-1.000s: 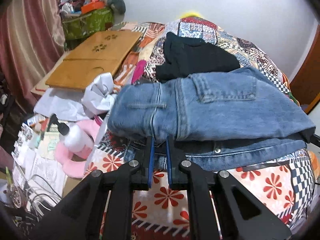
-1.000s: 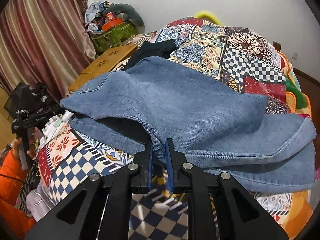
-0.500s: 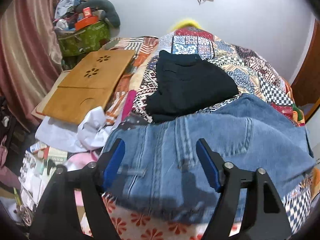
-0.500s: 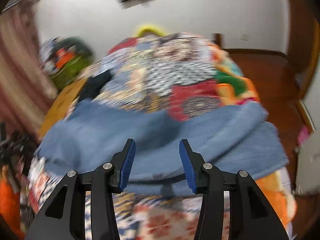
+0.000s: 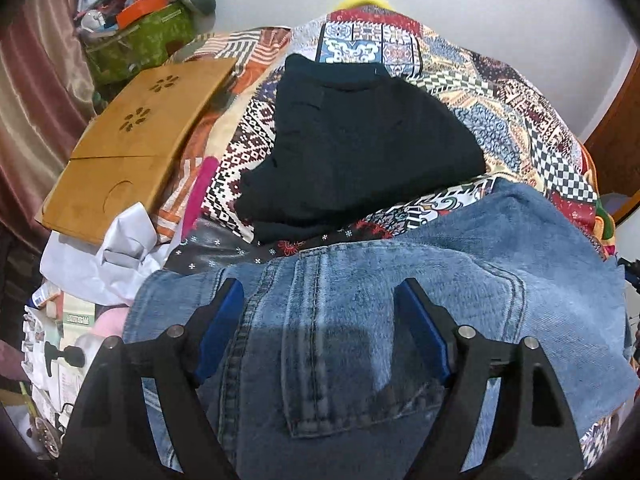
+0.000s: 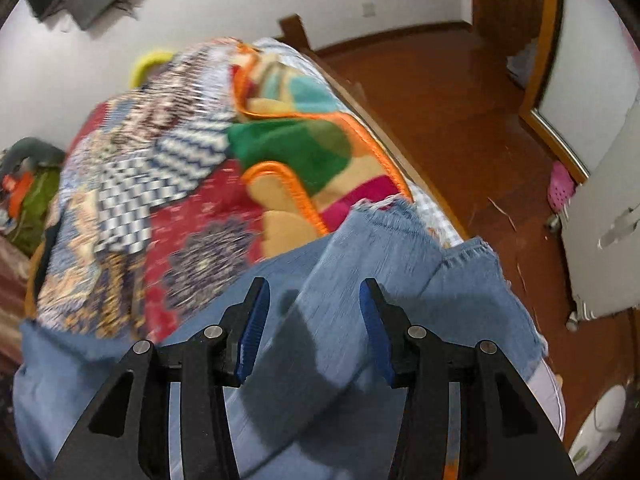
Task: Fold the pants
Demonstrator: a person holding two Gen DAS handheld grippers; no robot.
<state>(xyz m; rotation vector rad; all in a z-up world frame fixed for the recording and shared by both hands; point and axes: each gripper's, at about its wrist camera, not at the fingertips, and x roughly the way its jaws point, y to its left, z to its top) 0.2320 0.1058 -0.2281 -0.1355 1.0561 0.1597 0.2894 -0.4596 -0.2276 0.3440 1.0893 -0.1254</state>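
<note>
Folded blue jeans (image 5: 460,280) lie on the patchwork bed cover, back pocket up. My left gripper (image 5: 320,320) is open and empty just above the waist part of the jeans. In the right wrist view the jeans' frayed leg ends (image 6: 400,256) lie near the bed's right edge. My right gripper (image 6: 312,328) is open and empty above them. The right wrist view is blurred by motion.
A folded black garment (image 5: 360,148) lies beyond the jeans. A wooden lap desk (image 5: 136,144) and white paper clutter (image 5: 108,256) sit at the left. A colourful blanket (image 6: 296,148) lies on the bed; the wooden floor (image 6: 460,92) is to the right.
Both grippers were shut on the jeans' edge a second ago. They let go, opened, and rose over the folded jeans. The right gripper swung right toward the leg ends.
</note>
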